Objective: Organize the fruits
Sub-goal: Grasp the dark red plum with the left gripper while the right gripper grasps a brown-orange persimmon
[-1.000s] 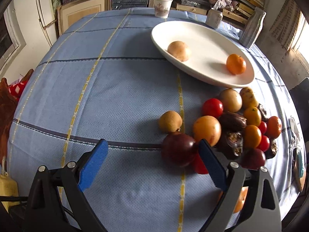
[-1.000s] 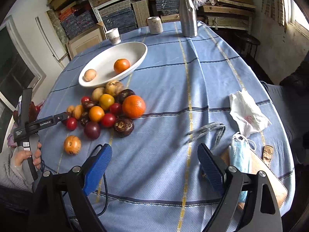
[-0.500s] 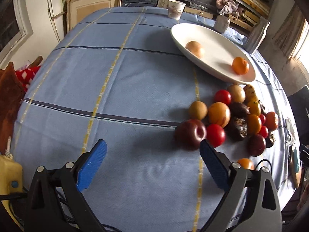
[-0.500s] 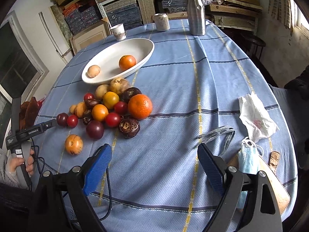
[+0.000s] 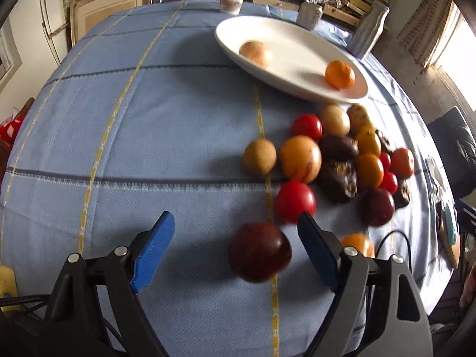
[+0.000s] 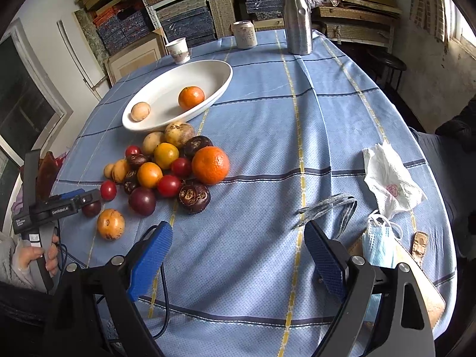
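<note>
Two fruits already lie in the white oval dish (image 5: 297,68), a pale round one and a small orange, and the rest sit in a loose heap on the blue checked tablecloth (image 5: 148,119) just this side of the dish. I take that dish as my landmark. My left gripper (image 5: 235,250) points steeply down at a dark purple plum (image 5: 259,255), which rests on the cloth apart from the heap, on the side farthest from the dish. The plum sits between my two blue pads but nearer the right one; neither pad touches it, and my jaws are closing around it. To do this well, I judge I should shift slightly so the plum is centred, let both pads meet its widest part together, and squeeze gently, since a round, smooth fruit can roll or squirt out. A red tomato (image 5: 295,200) lies just beyond the plum toward the dish, close to my right pad, so I should avoid nudging it. My right gripper (image 6: 238,255) hangs wide and empty over bare cloth, well to the side of the dish and heap.
</note>
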A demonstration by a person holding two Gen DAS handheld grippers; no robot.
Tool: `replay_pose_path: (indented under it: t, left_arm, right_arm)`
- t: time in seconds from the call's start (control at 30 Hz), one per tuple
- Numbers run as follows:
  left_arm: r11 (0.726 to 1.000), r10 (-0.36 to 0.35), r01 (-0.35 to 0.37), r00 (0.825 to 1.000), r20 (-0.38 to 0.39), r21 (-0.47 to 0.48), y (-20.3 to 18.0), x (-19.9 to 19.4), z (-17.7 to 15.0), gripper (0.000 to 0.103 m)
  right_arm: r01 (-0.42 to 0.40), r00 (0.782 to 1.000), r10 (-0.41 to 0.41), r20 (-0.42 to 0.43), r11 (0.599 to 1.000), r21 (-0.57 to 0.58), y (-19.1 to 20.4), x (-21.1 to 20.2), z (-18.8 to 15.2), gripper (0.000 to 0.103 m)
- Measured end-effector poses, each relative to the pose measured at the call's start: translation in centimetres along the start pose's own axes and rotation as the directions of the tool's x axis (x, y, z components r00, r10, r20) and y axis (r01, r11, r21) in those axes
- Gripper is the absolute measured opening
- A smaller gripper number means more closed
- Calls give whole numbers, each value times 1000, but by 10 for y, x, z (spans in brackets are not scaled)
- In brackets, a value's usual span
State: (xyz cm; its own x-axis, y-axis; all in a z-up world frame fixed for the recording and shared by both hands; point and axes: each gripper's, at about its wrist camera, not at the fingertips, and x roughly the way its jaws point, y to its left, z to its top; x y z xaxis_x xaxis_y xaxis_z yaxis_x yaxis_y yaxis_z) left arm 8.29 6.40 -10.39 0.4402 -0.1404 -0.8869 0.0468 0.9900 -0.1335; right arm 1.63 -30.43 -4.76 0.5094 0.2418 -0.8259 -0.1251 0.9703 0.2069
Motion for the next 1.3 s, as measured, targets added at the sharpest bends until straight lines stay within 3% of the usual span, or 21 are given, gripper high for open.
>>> replay_pose_path:
  t: [0.2,0.3,0.4,0.6,0.73,0.83,1.03,1.1,1.23,1.3]
  left_arm:
    - [1000,-16,16,1000,-16,6,2,-1,-16,81]
    - [1000,-18,18,1000,-2,-11,4,-3,-14,67]
    - [999,-25,25,1000,-1,-25,7,-3,-12,65]
    - [997,-63,63,998,-2,-34,10,-8,-14,39]
    - [998,-43,44,999,12,-38,14,-20,-21,39]
    - [998,-28,30,999,35,-59,23,-34,-25,39]
    - [993,7,4,996,93,-120,42,-70,-32,39]
    - [991,24,-11,994,104,-131,47,-81,-37,39]
    - [986,50,-32,993,110,-163,58,-95,-48,39]
    - [984,59,-38,992,110,-176,62,-98,-51,39]
  right_arm:
    - [-8,1000,7,-13,1000,-9,3,3,0,91]
    - [-14,1000,14,-18,1000,-25,6,5,1,91]
    - [-19,1000,18,-17,999,-37,9,5,2,91]
    - [-76,997,76,-5,994,-78,24,4,3,91]
    - [-149,989,143,-45,962,-230,65,13,2,91]
    - [-212,977,189,-100,911,-353,105,25,-1,91]
    - [-317,947,251,-202,840,-441,162,59,-2,85]
    - [-326,942,247,-226,829,-454,173,71,-3,81]
    - [-316,943,228,-243,846,-430,176,84,-3,78]
    - [-309,944,220,-248,853,-421,174,90,-1,68]
